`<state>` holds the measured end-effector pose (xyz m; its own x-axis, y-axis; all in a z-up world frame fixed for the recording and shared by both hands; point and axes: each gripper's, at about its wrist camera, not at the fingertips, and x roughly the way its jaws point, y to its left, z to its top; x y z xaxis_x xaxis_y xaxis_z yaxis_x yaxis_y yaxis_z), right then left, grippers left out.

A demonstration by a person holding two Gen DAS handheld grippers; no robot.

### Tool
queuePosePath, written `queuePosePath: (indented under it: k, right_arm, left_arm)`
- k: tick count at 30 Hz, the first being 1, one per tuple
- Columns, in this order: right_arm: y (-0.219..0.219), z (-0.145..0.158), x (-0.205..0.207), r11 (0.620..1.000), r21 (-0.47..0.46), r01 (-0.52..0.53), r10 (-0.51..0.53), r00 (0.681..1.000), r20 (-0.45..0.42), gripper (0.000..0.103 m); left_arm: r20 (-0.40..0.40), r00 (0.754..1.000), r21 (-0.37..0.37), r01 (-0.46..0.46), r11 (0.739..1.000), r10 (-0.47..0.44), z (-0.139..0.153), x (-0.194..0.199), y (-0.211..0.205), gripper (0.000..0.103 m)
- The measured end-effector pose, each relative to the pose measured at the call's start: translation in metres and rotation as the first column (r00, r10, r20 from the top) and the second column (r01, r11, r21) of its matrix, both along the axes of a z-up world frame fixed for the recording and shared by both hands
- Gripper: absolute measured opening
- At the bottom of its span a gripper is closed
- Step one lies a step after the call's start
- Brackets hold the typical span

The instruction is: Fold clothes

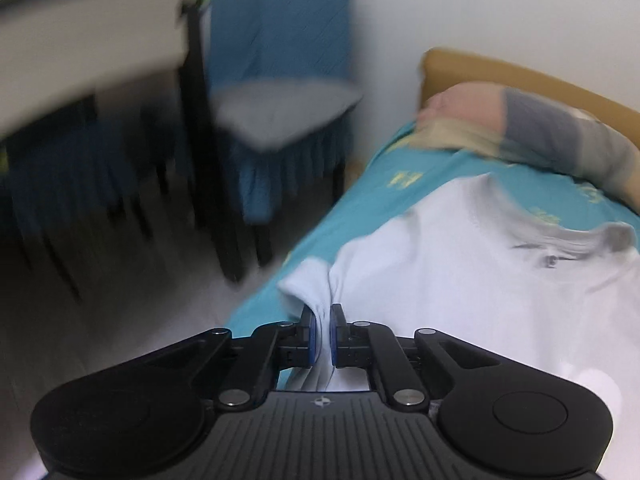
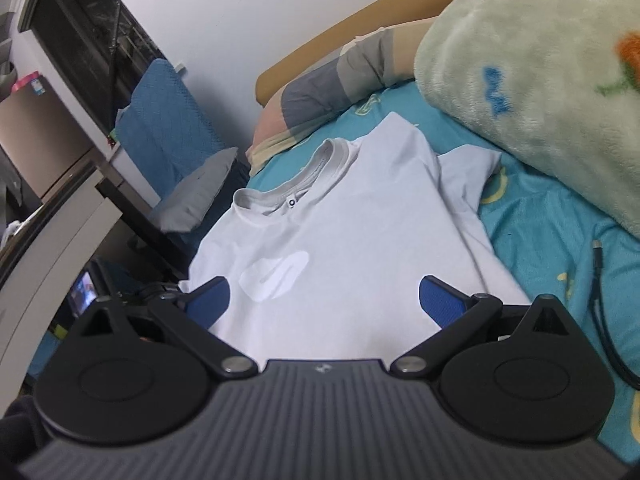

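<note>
While the left wrist view was motion-blurred, the left gripper (image 1: 323,334) clearly had its blue pads pinched together on a bunch of white T-shirt (image 1: 460,280) fabric, apparently the sleeve or side edge near the bed's (image 1: 320,232) left edge; cloth ran up in a taut ridge from the pinch. Rest of the shirt lay spread on the teal sheet, collar toward the headboard (image 1: 520,76), a striped pillow (image 1: 560,136) beyond it. From the right wrist view, the right gripper (image 2: 324,300) hovered over the shirt's lower chest with fingers (image 2: 212,300) spread wide, nothing between them; whether the pads touched the cloth could not be told. Shirt lay face up, collar (image 2: 296,184) up-bed, the far sleeve (image 2: 468,176) partly folded by the fleece blanket (image 2: 540,100); a black cable (image 2: 600,300) sat on the sheet near the right edge. Judgement: a side fold looked in hand. Doing it well would mean keeping the pinch firm, carrying the edge flat across toward the shirt's centre line, and using the free gripper to pin the body so it didn't drag.
</note>
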<state>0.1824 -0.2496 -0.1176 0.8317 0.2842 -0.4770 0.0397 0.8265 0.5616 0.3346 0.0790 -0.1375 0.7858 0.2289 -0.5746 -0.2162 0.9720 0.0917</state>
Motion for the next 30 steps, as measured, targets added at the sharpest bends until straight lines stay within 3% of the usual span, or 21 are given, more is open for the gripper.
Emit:
queuePosePath:
  k: [3, 4, 7, 9, 11, 13, 17, 19, 22, 27, 30]
  right_arm:
    - [-0.006, 0.005, -0.005, 1.000, 0.007, 0.026, -0.026, 1.000, 0.017, 0.103]
    - [-0.009, 0.006, -0.006, 0.999, 0.011, 0.038, -0.038, 0.999, 0.022, 0.103]
    - [-0.021, 0.008, -0.011, 0.996, 0.023, 0.086, -0.087, 0.996, 0.027, 0.103]
    - [-0.029, 0.008, -0.013, 0.993, 0.035, 0.116, -0.117, 0.993, 0.025, 0.103]
    - [-0.036, 0.007, -0.015, 0.990, 0.046, 0.135, -0.136, 0.991, 0.021, 0.103]
    - [-0.037, 0.006, -0.015, 0.989, 0.055, 0.138, -0.139, 0.990, 0.017, 0.103]
    - [-0.041, 0.005, -0.016, 0.987, 0.071, 0.145, -0.146, 0.989, 0.010, 0.103]
    - [-0.042, 0.004, -0.016, 0.986, 0.078, 0.146, -0.147, 0.989, 0.007, 0.103]
    - [-0.041, 0.003, -0.014, 0.986, 0.084, 0.141, -0.142, 0.990, 0.004, 0.103]
    - [-0.039, -0.004, -0.008, 0.987, 0.085, 0.140, -0.139, 0.990, -0.016, 0.103]
    - [-0.036, -0.009, -0.003, 0.988, 0.074, 0.137, -0.135, 0.990, -0.029, 0.103]
  left_arm:
    - [0.055, 0.981, 0.115, 0.178, 0.977, -0.185, 0.014, -0.021, -0.053, 0.006]
    - [0.049, 0.963, 0.157, 0.255, 0.954, -0.266, 0.014, -0.029, -0.072, 0.006]
    - [-0.007, 0.880, 0.265, 0.459, 0.848, -0.474, 0.003, -0.052, -0.126, 0.006]
    - [-0.064, 0.844, 0.268, 0.528, 0.806, -0.532, -0.011, -0.060, -0.150, 0.006]
    - [-0.108, 0.830, 0.263, 0.555, 0.789, -0.547, -0.024, -0.063, -0.165, 0.006]
    - [-0.125, 0.832, 0.253, 0.553, 0.794, -0.540, -0.030, -0.064, -0.169, 0.009]
    - [-0.106, 0.847, 0.175, 0.532, 0.828, -0.521, -0.024, -0.068, -0.156, 0.029]
    - [-0.068, 0.862, 0.108, 0.507, 0.855, -0.503, -0.015, -0.074, -0.142, 0.049]
    - [0.008, 0.899, -0.018, 0.439, 0.898, -0.439, 0.001, -0.071, -0.117, 0.065]
    - [0.019, 0.965, -0.179, 0.261, 0.948, -0.262, 0.007, -0.036, -0.079, 0.065]
    - [0.016, 0.982, -0.257, 0.185, 0.949, -0.187, 0.003, -0.012, -0.065, 0.056]
